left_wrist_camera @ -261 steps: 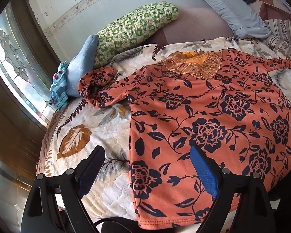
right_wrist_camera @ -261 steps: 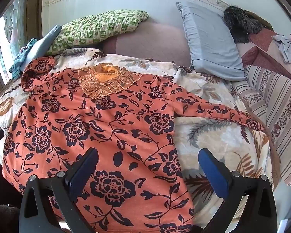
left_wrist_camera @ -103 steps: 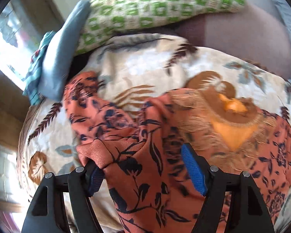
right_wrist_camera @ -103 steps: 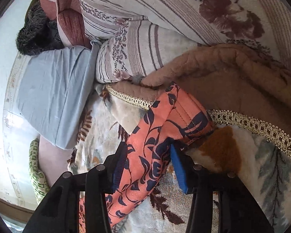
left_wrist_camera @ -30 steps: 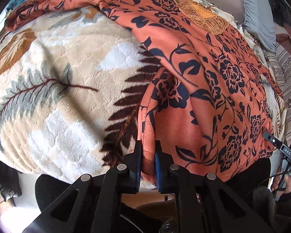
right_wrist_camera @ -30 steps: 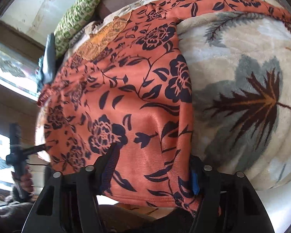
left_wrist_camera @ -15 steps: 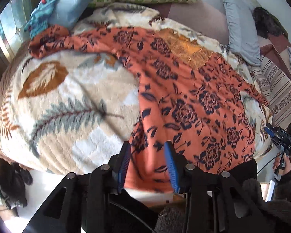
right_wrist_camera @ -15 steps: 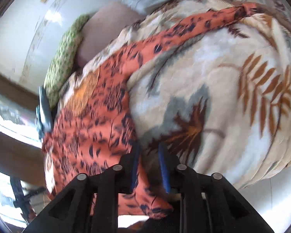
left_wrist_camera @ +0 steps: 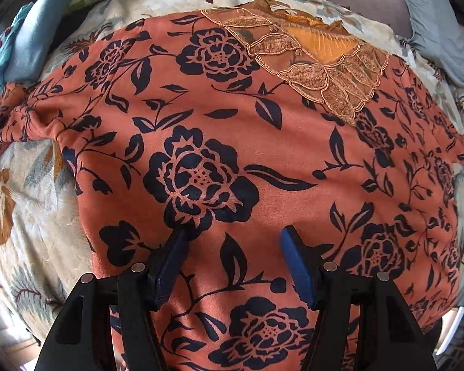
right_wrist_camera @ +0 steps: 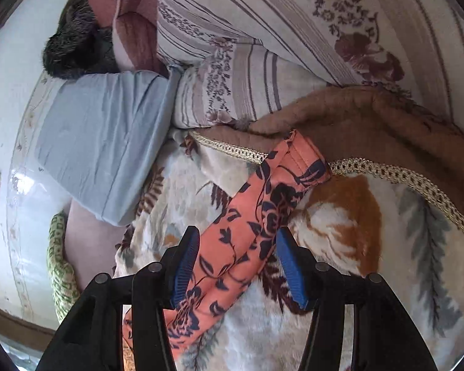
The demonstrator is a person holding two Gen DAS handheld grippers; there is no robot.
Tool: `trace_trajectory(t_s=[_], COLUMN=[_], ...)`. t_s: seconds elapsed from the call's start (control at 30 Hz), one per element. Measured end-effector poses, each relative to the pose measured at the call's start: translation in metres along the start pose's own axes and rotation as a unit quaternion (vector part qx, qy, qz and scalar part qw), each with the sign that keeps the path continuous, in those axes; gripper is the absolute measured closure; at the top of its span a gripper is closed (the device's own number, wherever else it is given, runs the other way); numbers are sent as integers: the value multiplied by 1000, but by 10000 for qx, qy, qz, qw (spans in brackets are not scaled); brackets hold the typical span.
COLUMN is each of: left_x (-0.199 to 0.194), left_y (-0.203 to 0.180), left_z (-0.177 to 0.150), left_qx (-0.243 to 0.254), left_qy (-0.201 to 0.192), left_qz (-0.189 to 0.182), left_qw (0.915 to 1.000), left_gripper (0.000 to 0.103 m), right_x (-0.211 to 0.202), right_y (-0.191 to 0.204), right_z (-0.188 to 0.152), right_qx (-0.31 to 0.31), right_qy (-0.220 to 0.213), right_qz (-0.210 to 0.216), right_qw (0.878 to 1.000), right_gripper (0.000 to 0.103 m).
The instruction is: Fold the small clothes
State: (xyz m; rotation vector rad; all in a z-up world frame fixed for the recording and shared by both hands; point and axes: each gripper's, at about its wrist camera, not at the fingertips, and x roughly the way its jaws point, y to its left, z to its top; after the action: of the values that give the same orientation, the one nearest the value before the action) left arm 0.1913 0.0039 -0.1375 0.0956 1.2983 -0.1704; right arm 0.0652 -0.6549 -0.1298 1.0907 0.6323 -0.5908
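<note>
An orange top with dark blue flowers (left_wrist_camera: 263,142) lies spread flat on the bed, its lace collar (left_wrist_camera: 318,61) at the far side. My left gripper (left_wrist_camera: 232,241) hovers over the middle of the top's body, jaws opening, nothing pinched between the blue pads. In the right wrist view the top's long sleeve (right_wrist_camera: 250,225) runs up across the blanket to its cuff (right_wrist_camera: 303,160). My right gripper (right_wrist_camera: 236,241) straddles that sleeve, jaws opening; the pads stand apart from the cloth on both sides.
A leaf-print blanket (left_wrist_camera: 24,216) covers the bed. A blue-grey pillow (right_wrist_camera: 99,136), a striped quilt (right_wrist_camera: 263,31) and a brown blanket with gold trim (right_wrist_camera: 386,130) lie past the cuff. A light blue pillow (left_wrist_camera: 24,46) sits by the other sleeve (left_wrist_camera: 21,117).
Both grippers let go of the hem at the bed's near edge and opened. The left moved in over the top's body; the right swung across to the sleeve near its cuff.
</note>
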Motion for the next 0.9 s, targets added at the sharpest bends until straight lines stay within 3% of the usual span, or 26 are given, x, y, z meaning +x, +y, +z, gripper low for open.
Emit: trace_trajectory(t_s=[0.1,0.17,0.2,0.23,0.33,0.47,0.57,0.7,0.9], left_x=[1,0,-1,-3,-14,-21,-34,-55,-94], left_y=[-11,-7,-2,1,11,31,46,81,142], left_z=[0,1,2,2,1,3,-1,-7,-41], left_qx=[184,91,25,-44,-231,-493,-578,-649,-945], left_qy=[-64,-18,-12,-6,-69,-178,-314,-534,-893], left_qz=[29,-90,-186,-287,-632,-1127,-1367,-1465,-1413], left_qw=[9998,9999,9998,9996,9977,9922,9884,9856,9814], left_gripper=[40,40,40,40,41,41,41,40,40], right_x=[34,37,35,31,9,-20,-29,-20,13], right_y=[-9,-9,-6,0,38,114,175,258,328], right_z=[-5,-10,-13,-17,-37,-87,-142,-237,-403], right_qx=[149,105,13,-150,-1032,-2150,-2745,-3549,-4107], right_qy=[278,77,-63,-152,-532,-663,-406,95,1173], right_qz=[-372,-435,-396,-423,-536,64,720,1362,1895], right_qw=[9988,9990,9992,9989,9918,9743,9580,9249,8841], right_gripper=[51,63,82,93,93,93,93,93,93])
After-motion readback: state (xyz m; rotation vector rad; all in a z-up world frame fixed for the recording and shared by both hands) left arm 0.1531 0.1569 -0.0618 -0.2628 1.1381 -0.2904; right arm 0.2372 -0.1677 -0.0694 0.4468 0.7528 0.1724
